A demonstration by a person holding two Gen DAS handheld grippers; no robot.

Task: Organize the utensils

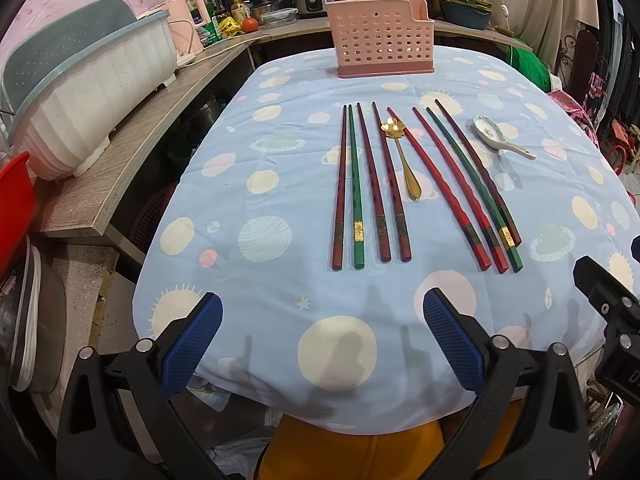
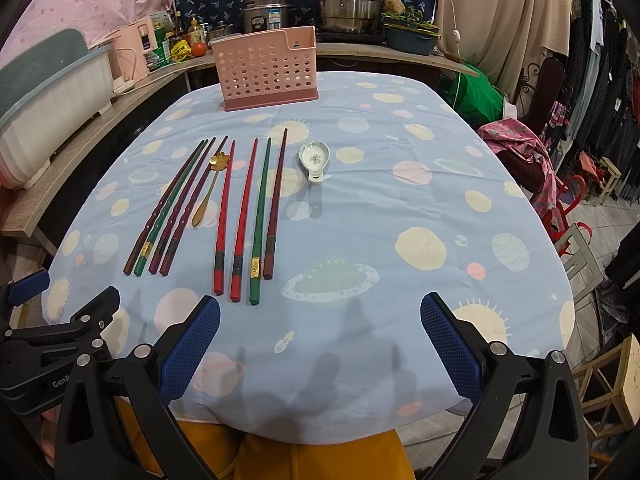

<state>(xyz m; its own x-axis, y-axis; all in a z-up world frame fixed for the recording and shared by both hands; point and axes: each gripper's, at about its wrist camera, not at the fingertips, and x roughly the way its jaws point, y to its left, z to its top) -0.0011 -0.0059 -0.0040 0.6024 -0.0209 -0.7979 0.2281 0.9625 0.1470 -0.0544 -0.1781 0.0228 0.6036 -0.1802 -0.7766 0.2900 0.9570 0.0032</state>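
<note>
Several red, green and dark chopsticks lie side by side on the blue tablecloth, also in the right wrist view. A gold flower-bowl spoon lies among them. A white ceramic spoon lies to their right. A pink perforated utensil holder stands upright at the table's far edge. My left gripper is open and empty above the near table edge. My right gripper is open and empty beside it.
A white dish rack sits on a wooden counter to the left. Pots, a rice cooker and bottles line the back counter. Chairs and hanging clothes stand to the right.
</note>
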